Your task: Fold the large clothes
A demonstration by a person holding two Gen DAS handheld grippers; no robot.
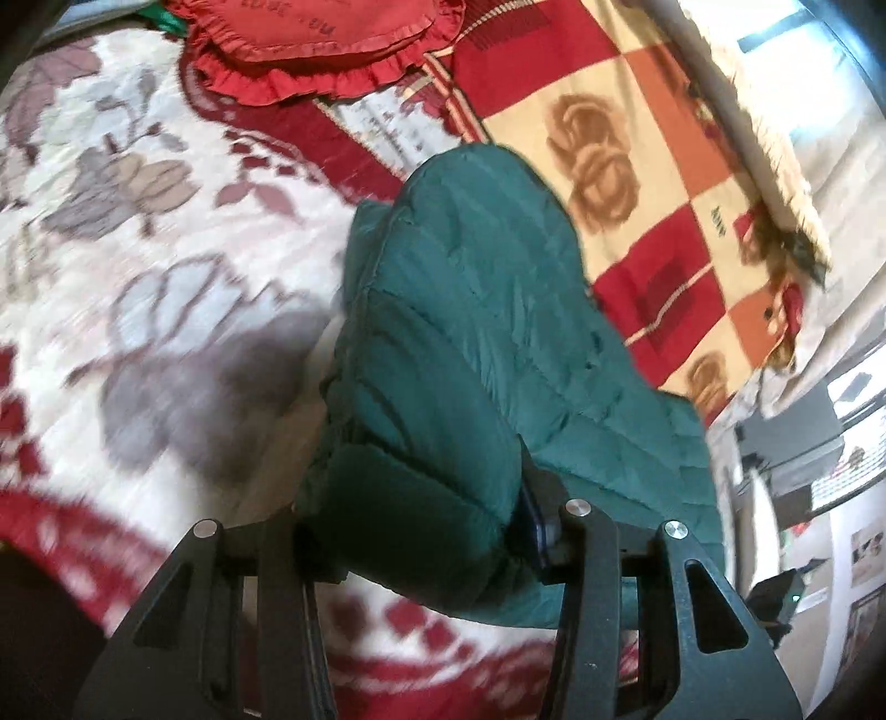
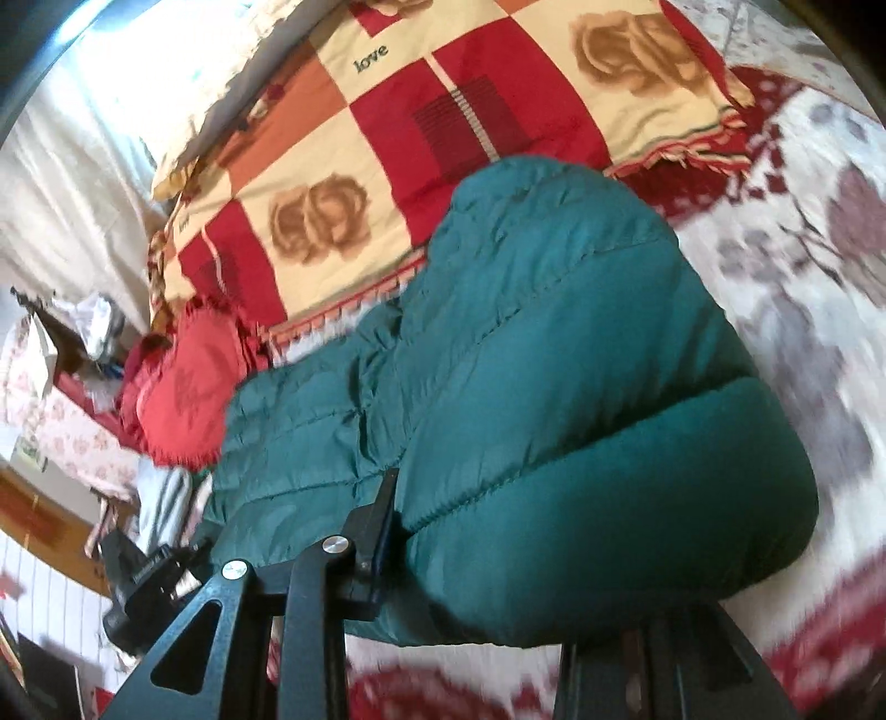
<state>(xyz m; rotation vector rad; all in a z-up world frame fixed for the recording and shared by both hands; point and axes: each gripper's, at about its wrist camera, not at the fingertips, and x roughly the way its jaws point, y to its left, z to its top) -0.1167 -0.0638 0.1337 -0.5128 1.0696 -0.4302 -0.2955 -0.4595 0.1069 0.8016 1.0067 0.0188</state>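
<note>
Left claw (image 1: 426,531), right claw (image 2: 470,543) clamping green puffer jacket (image 1: 476,310).

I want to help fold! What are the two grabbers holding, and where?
Both hold the green puffy jacket. The left gripper and the right gripper each pinch a padded edge nearest their cameras.

I read "love" on a cream square of the checked blanket (image 2: 387,111); red frilled cushion (image 1: 326,39) carries lettering, too blurred to read.
</note>
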